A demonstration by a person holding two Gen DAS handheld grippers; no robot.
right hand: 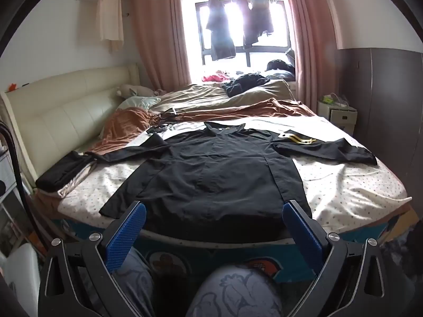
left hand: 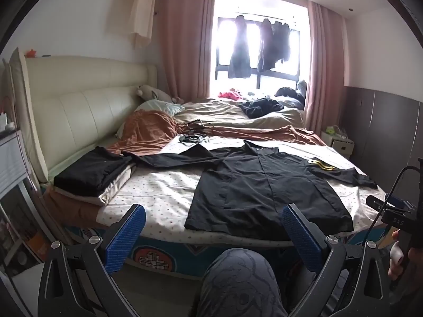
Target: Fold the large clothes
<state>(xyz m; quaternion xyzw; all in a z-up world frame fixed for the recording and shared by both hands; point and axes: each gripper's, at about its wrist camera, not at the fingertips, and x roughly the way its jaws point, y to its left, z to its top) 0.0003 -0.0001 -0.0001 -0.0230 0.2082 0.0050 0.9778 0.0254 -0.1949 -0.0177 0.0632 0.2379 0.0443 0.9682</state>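
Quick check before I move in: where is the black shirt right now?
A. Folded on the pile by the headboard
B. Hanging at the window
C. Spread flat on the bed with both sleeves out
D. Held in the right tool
C: the black shirt lies open and flat on the bed, a sleeve stretched to each side, and both tools are open and clear of it.

Black-framed left gripper [left hand: 214, 227] and right gripper [right hand: 214, 224], ribbed blue fingers [left hand: 126, 235], silver screws; grey cartoon-print trousers [left hand: 238, 282].
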